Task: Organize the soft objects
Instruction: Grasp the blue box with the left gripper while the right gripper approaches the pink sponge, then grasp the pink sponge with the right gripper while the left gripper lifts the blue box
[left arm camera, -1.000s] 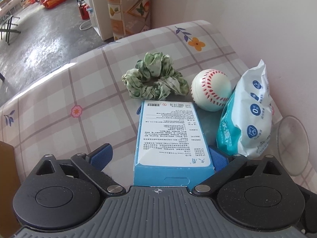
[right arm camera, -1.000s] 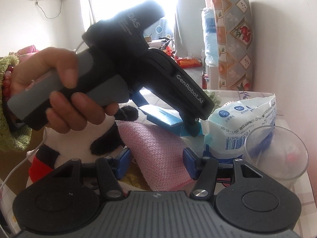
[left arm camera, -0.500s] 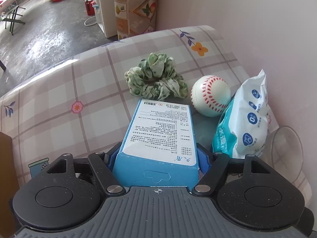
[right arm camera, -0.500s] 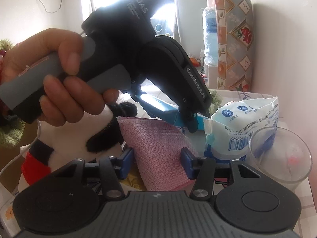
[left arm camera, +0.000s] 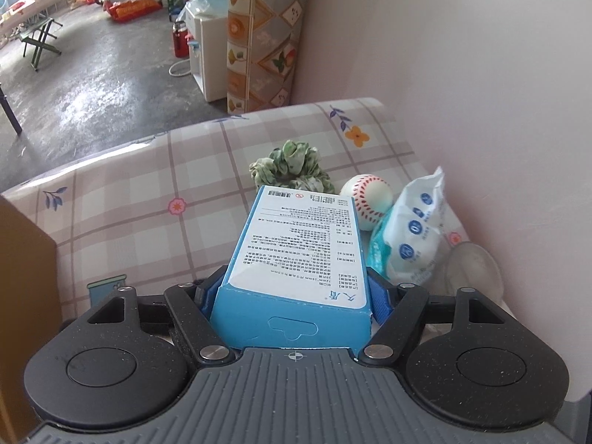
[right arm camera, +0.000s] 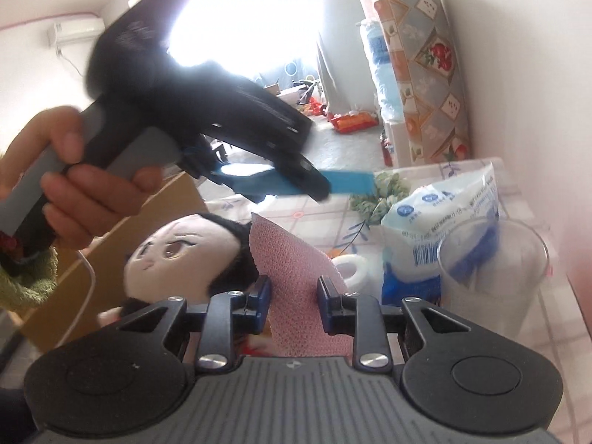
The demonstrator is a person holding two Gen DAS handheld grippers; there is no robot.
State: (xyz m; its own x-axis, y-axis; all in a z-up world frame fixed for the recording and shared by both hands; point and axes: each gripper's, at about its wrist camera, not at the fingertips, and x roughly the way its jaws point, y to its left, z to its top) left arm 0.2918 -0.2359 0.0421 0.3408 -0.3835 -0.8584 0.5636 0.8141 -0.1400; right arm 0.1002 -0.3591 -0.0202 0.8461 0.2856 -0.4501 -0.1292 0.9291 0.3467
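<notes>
In the left wrist view, our left claw (left arm camera: 292, 288) grips the blue box (left arm camera: 296, 259), held clear above the checked surface (left arm camera: 129, 203). Beyond it lie a scrunchie (left arm camera: 290, 166), a ball (left arm camera: 366, 199) and a wipes pack (left arm camera: 410, 229).

In the right wrist view, our right claw (right arm camera: 294, 298) has just been closing around the pink cloth (right arm camera: 296, 273); we cannot tell if the pads press it. A doll (right arm camera: 181, 251) lies beside the cloth, and a cup (right arm camera: 492, 273) stands to the right.
</notes>
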